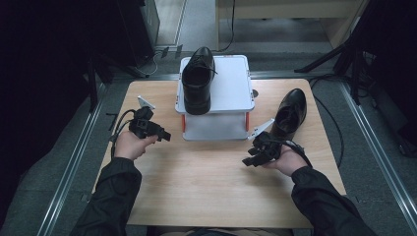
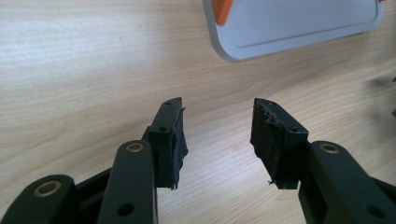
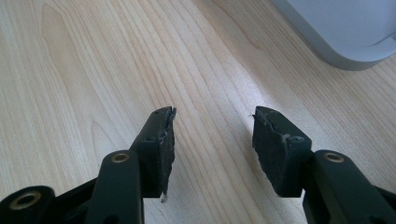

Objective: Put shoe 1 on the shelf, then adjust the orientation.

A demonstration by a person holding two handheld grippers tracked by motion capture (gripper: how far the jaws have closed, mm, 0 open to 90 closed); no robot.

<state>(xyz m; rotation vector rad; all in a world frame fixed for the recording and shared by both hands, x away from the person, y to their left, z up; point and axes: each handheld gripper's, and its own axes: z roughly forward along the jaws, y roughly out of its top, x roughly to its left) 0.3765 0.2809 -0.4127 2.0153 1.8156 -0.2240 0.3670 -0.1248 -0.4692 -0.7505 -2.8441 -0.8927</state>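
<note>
- The left claw (image 1: 164, 135) sits over the left part of the wooden table (image 1: 211, 191), held in the person's left hand (image 1: 129, 145), its tips turned toward the middle of the table
- In the left gripper view its two black jaws stand spread, with bare wood between them and nothing pinched; the worn black pads (image 2: 177, 144) touch no object
- The right claw (image 1: 247, 161) rests low over the table in front of the right hand (image 1: 287, 160), tips pointing left – it is likewise spread, and the right gripper view has plain wood grain in the gap between its jaws
- A grey two-level stand (image 1: 231, 86) with orange posts stands at the far middle of the table; a corner of its lower tray (image 2: 299, 28) lies beyond the left claw, well apart from the tips
- One black leather shoe (image 1: 198, 81) lies on the left half of the stand's top shelf, toe toward the person, heel at the far edge
- The second black shoe (image 1: 290, 114) lies on the table itself, to the right of the stand, just beyond the right hand – toe toward the person, opening facing up
- Neither claw touches either shoe; the right one is near the shoe on the table, the left one is well apart from both
</note>
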